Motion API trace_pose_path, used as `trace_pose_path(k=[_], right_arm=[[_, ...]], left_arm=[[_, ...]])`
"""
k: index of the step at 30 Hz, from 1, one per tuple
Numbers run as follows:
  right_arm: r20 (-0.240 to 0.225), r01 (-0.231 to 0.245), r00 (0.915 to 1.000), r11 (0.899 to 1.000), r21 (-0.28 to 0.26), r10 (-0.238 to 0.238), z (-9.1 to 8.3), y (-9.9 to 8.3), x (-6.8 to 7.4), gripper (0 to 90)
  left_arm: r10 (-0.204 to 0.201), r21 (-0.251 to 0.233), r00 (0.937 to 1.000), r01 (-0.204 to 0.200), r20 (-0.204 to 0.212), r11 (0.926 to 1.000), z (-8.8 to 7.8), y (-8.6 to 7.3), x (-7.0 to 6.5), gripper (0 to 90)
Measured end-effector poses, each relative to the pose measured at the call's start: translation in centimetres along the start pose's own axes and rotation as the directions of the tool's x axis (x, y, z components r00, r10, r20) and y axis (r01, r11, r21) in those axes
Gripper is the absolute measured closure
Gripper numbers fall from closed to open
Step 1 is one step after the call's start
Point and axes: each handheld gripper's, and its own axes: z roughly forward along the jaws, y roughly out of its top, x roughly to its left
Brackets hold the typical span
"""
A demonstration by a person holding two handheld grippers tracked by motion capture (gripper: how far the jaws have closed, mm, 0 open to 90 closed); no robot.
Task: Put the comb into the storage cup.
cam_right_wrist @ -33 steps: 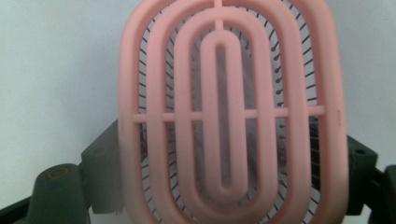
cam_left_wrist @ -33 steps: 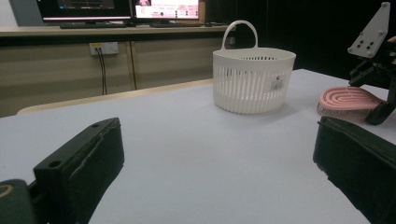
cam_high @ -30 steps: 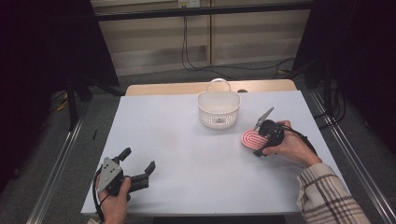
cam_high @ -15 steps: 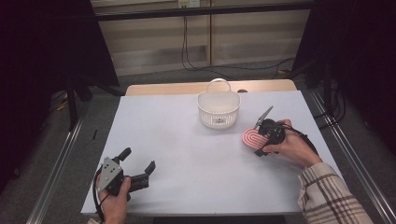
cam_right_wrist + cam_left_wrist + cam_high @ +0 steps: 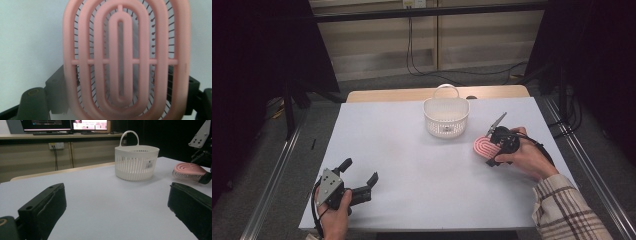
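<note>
You are working at a white table, and everything on it is sitting toward its far and right parts. Next in size, the white slatted basket is standing upright near the far edge, its loop handle rising on the side away from you; in the left tool view the basket is showing a small label on its wall. Your left tool is resting low at the near left corner, well apart from the basket, with its jaws spread wide and nothing between them; in its own view the two black jaws are framing bare table. Your right tool is sitting at the right side of the table, just right of the basket, and its jaws are pinching the pink oval brush across its width. The brush is lying nearly flat, its ribbed pink back facing up and its bristles pointing down at the table, as the left tool view is showing on the brush. Its long axis is running along your right tool's line, from your hand out toward the table's left, with the free rounded end leading. In the right tool view the brush is standing lengthwise between the jaws, with dark bristles showing through its slots.
</note>
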Motion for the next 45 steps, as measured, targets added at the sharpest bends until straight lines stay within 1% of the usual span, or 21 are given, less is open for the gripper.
trace_pose_path(k=[2, 4, 6, 7, 9, 10, 15, 16, 20, 25, 28, 34, 38, 41, 43, 45], right_arm=[[-0.010, -0.009, 0.9999, 1.000, 0.000, 0.009, -0.2, 0.0, 0.0, 20.6], [0.002, -0.011, 0.9999, 1.000, -0.005, 0.011, -0.4, 0.0, 0.0, 20.6], [0.007, -0.010, 0.9999, 1.000, -0.011, 0.010, -0.6, 0.0, -0.1, 20.7], [0.003, -0.015, 0.9999, 1.000, -0.011, 0.015, -0.7, 0.0, -0.1, 20.8], [0.012, -0.015, 0.9998, 1.000, -0.014, 0.015, -0.8, 0.0, 0.0, 20.9], [0.009, -0.014, 0.9999, 1.000, -0.012, 0.014, -0.8, 0.0, 0.0, 21.0], [0.022, -0.016, 0.9996, 1.000, -0.008, 0.016, -1.0, 0.0, 0.0, 21.9], [0.018, -0.014, 0.9997, 1.000, -0.006, 0.014, -1.1, 0.0, 0.0, 21.9], [0.024, -0.021, 0.9995, 1.000, -0.023, 0.021, -1.4, 0.0, 0.0, 22.0], [0.027, -0.031, 0.9991, 0.999, -0.033, 0.031, -1.6, -0.1, 0.0, 22.1], [0.031, -0.037, 0.9988, 0.998, -0.042, 0.038, -1.9, -0.2, -0.1, 22.2], [0.026, -0.039, 0.9988, 0.998, -0.047, 0.040, -2.0, -0.3, -0.1, 22.1], [0.030, -0.034, 0.9989, 0.999, -0.040, 0.035, -1.6, -0.1, -0.1, 22.2], [0.033, -0.033, 0.9988, 0.998, -0.056, 0.035, -1.7, -0.1, 0.0, 22.2], [0.036, -0.038, 0.9985, 0.997, -0.066, 0.041, -2.1, -0.2, 0.0, 22.2], [0.042, -0.041, 0.9981, 0.995, -0.092, 0.045, -2.7, -0.3, 0.0, 22.2]], left_arm=[[0.003, 0.002, 1.0000, -0.003, 0.000, 1.0000, 0.0, 0.0, 0.0, 2.0], [0.000, 0.001, 1.0000, 0.000, 0.001, 1.0000, 0.0, 0.0, 0.0, 2.0], [0.006, 0.005, 1.0000, -0.006, 0.000, 1.0000, 0.0, 0.0, 0.0, 2.0], [0.006, 0.006, 1.0000, -0.006, 0.000, 1.0000, 0.0, 0.0, 0.0, 2.0], [0.004, 0.005, 1.0000, -0.004, 0.000, 1.0000, 0.0, 0.0, 0.0, 2.0], [0.002, 0.004, 1.0000, -0.002, 0.001, 1.0000, 0.0, 0.0, 0.0, 2.0], [-0.001, 0.001, 1.0000, 0.001, 0.001, 1.0000, 0.0, 0.0, 0.0, 2.0], [-0.004, 0.000, 1.0000, 0.004, 0.000, 1.0000, 0.0, 0.0, 0.0, 2.0], [-0.001, 0.002, 1.0000, 0.001, 0.003, 1.0000, 0.0, 0.0, 0.0, 2.0], [0.003, 0.003, 1.0000, -0.003, 0.001, 1.0000, 0.0, 0.0, 0.0, 2.0], [-0.001, 0.001, 1.0000, 0.001, 0.001, 1.0000, 0.0, 0.0, 0.0, 2.0], [0.006, 0.003, 1.0000, -0.006, 0.001, 1.0000, 0.0, 0.0, 0.0, 2.0], [0.001, 0.003, 1.0000, -0.001, 0.002, 1.0000, 0.0, 0.0, 0.0, 2.0], [-0.001, 0.001, 1.0000, 0.001, 0.003, 1.0000, 0.0, 0.0, 0.0, 2.0], [0.000, 0.003, 1.0000, 0.000, 0.003, 1.0000, 0.0, 0.0, 0.0, 2.0], [0.002, 0.002, 1.0000, -0.002, 0.001, 1.0000, 0.0, 0.0, 0.0, 2.0]])
